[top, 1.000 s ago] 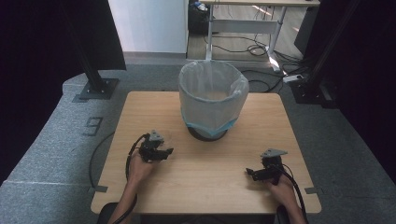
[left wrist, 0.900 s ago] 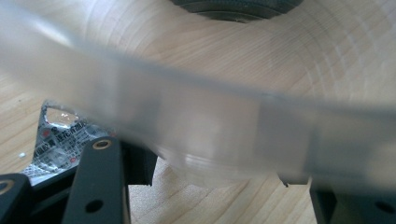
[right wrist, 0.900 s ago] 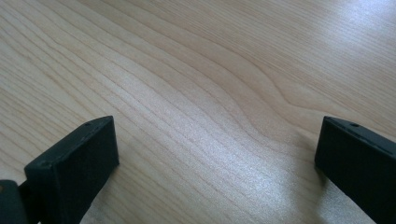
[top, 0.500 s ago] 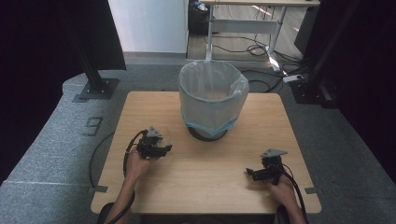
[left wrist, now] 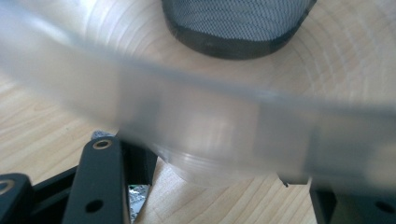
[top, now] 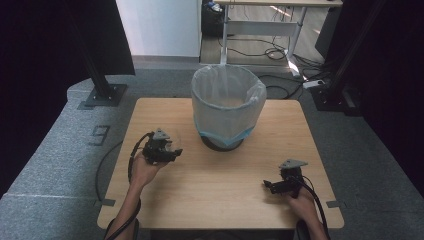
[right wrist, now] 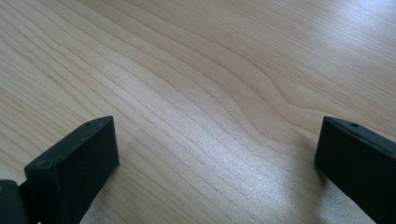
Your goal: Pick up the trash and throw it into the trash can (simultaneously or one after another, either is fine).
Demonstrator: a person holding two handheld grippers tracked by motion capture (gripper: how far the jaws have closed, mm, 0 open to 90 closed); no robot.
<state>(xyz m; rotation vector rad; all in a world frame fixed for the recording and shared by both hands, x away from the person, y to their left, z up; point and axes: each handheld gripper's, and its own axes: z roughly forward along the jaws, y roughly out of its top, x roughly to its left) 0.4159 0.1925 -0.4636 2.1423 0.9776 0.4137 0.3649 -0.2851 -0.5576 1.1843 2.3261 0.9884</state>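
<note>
My left gripper (top: 169,152) is held a little above the wooden table (top: 225,200), left of the bin, and is shut on a clear plastic cup (left wrist: 219,135). The cup lies crosswise between the jaws of my left gripper (left wrist: 210,172) and blurs most of what is behind it. Beyond it stands a black mesh bin (left wrist: 233,28) lined with a pale plastic bag (top: 227,107), at the table's middle back. My right gripper (top: 270,186) rests near the front right edge. In its own view the right gripper (right wrist: 217,140) is open over bare wood.
Black stand bases sit on the grey floor at the left (top: 102,92) and the right (top: 332,95) of the table. A desk with cables (top: 260,30) is behind. Each gripper trails a cable toward the front edge.
The left hand has lifted the gripper with the cup off the table and slightly toward the bin. The right hand has stayed in place.
</note>
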